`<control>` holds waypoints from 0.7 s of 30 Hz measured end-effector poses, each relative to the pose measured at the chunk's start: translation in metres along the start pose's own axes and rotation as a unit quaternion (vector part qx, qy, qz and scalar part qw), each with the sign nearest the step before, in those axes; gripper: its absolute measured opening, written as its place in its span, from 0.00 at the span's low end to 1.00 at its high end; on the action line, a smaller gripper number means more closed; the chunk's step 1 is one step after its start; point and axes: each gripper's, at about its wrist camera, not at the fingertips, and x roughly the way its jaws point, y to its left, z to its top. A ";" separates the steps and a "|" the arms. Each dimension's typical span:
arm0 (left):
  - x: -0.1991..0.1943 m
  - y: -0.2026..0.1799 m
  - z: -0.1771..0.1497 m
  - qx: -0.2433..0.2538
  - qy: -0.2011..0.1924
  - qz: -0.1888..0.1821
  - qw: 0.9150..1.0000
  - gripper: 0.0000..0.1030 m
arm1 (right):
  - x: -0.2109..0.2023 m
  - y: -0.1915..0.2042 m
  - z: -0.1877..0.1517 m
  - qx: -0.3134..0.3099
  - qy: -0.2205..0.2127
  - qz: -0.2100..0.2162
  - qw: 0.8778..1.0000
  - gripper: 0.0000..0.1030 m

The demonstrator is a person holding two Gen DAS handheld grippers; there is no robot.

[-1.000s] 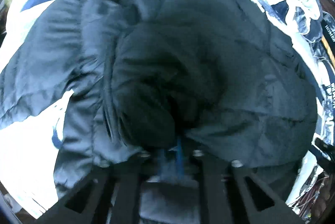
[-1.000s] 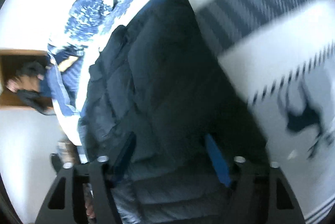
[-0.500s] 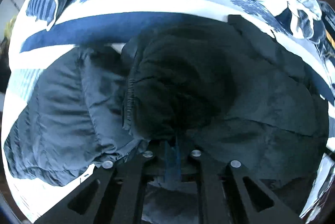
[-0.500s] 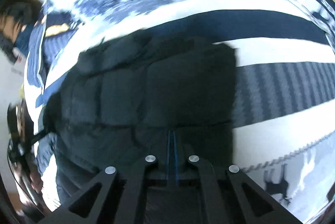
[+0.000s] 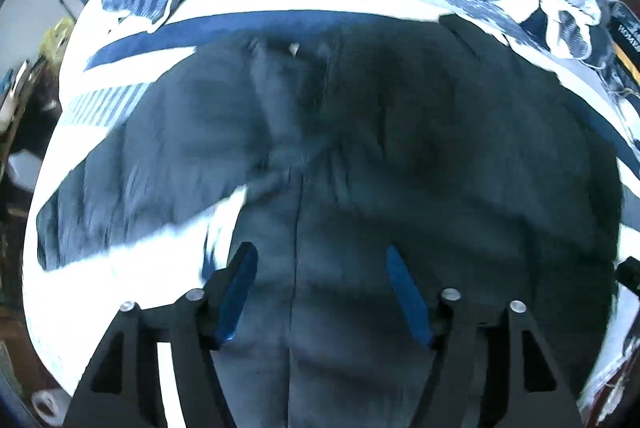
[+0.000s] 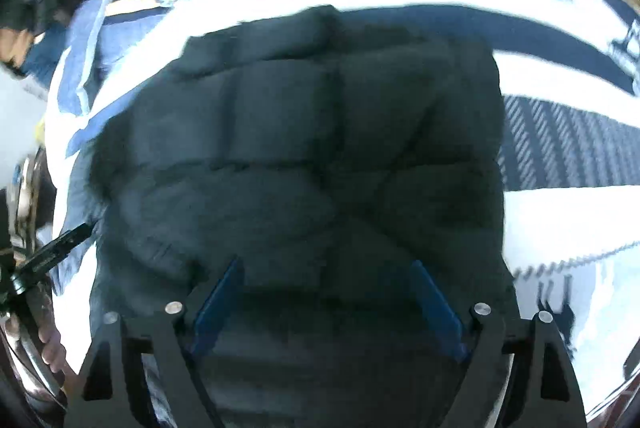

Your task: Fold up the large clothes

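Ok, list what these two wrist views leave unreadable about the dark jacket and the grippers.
- Left wrist view: motion blur smears the jacket around its left sleeve, so the folds there cannot be made out.
- Right wrist view: the jacket's near hem is hidden behind the right gripper.
- Whether the open left gripper touches the fabric: unclear.
- Bedspread pattern: overexposed.
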 end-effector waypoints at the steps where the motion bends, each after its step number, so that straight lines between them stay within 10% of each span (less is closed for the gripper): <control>1: -0.007 0.002 -0.015 -0.004 0.002 -0.006 1.000 0.67 | -0.006 0.003 -0.014 -0.007 0.000 0.003 1.000 0.85; 12: -0.099 0.006 -0.182 -0.006 0.006 -0.033 0.999 0.68 | -0.080 0.012 -0.153 0.035 0.000 0.041 0.999 0.85; 21: -0.142 -0.014 -0.222 0.012 0.015 -0.045 0.999 0.68 | -0.108 0.024 -0.191 0.023 0.012 0.015 1.000 0.85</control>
